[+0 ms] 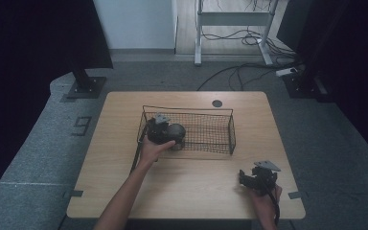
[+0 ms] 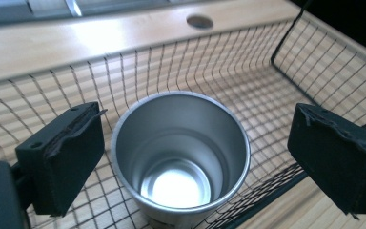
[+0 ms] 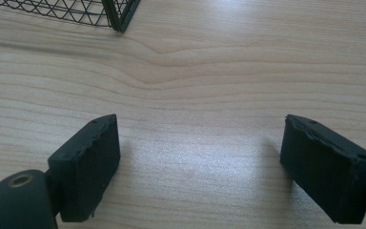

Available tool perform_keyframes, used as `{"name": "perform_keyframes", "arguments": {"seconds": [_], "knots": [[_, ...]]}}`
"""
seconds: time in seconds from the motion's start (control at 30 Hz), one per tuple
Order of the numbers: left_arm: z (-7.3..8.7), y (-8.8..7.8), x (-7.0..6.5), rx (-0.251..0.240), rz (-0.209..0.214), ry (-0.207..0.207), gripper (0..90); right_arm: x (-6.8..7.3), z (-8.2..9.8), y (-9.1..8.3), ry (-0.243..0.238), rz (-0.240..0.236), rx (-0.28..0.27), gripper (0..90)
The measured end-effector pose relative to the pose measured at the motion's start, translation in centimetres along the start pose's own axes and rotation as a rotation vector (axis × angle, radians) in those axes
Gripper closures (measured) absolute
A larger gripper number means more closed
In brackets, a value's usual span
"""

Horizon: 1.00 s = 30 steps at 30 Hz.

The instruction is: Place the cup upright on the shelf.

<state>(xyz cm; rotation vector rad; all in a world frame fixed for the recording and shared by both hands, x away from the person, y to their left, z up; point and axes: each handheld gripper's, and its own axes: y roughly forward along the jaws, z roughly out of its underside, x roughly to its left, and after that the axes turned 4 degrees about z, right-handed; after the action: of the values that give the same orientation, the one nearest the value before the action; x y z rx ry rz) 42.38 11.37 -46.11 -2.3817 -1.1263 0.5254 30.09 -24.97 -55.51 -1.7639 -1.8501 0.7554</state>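
Cup: steel cup stands upright, mouth up, inside the wire basket at its left end, on the wooden table.
Left gripper: left gripper held over the basket's left end, tilted down toward the cup; forearm reaches in from the near edge.
Left jaws: spread either side of the cup, both pads clear of its wall; nothing held.
Right gripper: right gripper rests low over bare table near the front right corner, well apart from the basket.
Right jaws: wide apart, empty.
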Motion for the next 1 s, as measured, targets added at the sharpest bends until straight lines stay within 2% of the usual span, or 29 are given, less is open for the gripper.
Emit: {"name": "perform_keyframes", "arguments": {"seconds": [0.27, 0.53, 0.67, 1.0], "knots": [[0.6, -3.2, -0.2, -0.053, 0.016, 0.013, 5.8, 0.1, 0.0, 0.0, 0.003, 0.004, -0.002, 13.4], [1.9, -6.0, -0.4, -0.074, 0.047, 0.030, 5.8, 0.1, 0.0, 0.0, 0.002, 0.005, -0.002, 13.4], [2.9, -7.3, -0.6, -0.091, 0.064, 0.031, 6.4, 0.1, 0.0, -0.1, 0.002, 0.005, -0.002, 13.4], [5.8, -9.7, -1.3, -0.089, 0.093, 0.047, 6.6, 0.1, 0.0, 0.0, 0.003, 0.004, -0.002, 13.5]]}}
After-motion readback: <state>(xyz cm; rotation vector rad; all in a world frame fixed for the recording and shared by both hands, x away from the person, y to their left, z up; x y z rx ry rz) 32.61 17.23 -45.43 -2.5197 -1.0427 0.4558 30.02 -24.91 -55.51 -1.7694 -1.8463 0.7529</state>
